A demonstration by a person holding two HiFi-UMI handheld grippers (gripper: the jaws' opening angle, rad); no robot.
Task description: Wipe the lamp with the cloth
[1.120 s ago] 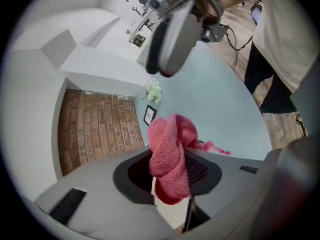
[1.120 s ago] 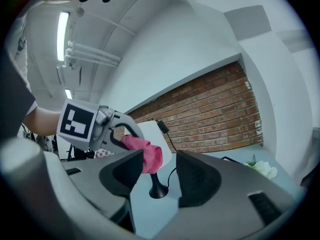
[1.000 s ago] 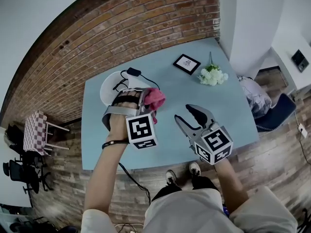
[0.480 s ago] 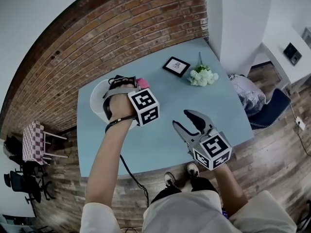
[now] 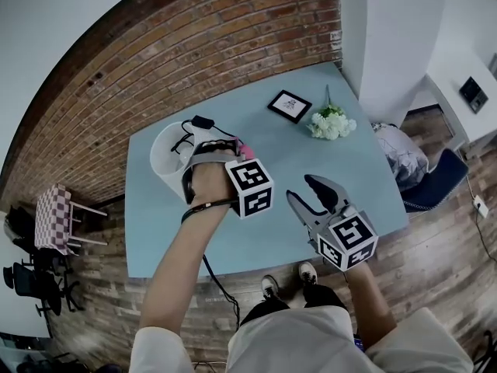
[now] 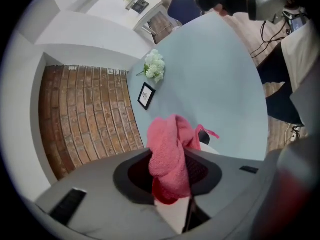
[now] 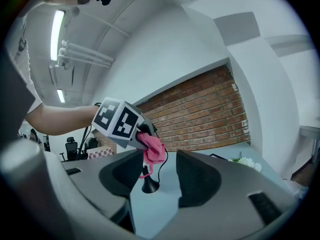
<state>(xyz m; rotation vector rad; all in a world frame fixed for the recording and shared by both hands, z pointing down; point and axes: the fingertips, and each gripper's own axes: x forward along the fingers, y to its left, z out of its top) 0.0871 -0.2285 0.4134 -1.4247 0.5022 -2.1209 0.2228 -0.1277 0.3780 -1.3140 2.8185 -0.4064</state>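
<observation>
Two hand-held grippers are out over the blue surface (image 5: 311, 154). The left hand-held gripper (image 6: 167, 171) is clamped tight on the pink cloth (image 6: 167, 144), so the cloth won't slip when it rubs. It holds the cloth right by the white lamp (image 5: 165, 155), at the surface's left side. The right hand-held gripper (image 5: 309, 194) has its jaws apart and holds nothing. It waits off to the side, out of the way.
</observation>
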